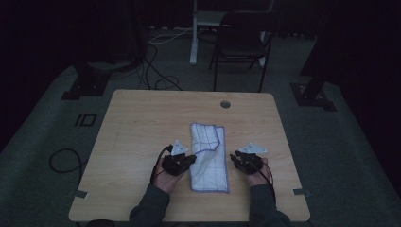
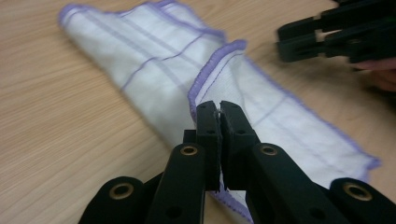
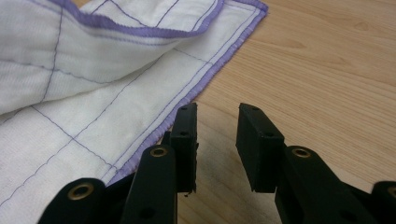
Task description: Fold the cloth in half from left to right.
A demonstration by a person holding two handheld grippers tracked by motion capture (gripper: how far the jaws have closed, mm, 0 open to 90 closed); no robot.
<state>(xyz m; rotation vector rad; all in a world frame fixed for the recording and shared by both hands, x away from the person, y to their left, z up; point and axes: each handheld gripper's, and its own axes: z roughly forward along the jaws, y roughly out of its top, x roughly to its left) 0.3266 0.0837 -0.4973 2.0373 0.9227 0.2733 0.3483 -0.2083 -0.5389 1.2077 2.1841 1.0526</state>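
Note:
A white cloth with purple stitching and a purple hem lies folded in a long strip on the wooden table. My left gripper is at its left edge, shut on a lifted fold of the hem. In the left gripper view the jaws pinch the cloth between the pads, and the right gripper shows beyond. My right gripper sits just off the cloth's right edge. Its jaws stand open over bare wood beside the cloth.
A round cable hole sits near the table's far edge. Behind the table stand a dark chair and a white desk leg. Cables lie on the grey floor at the left.

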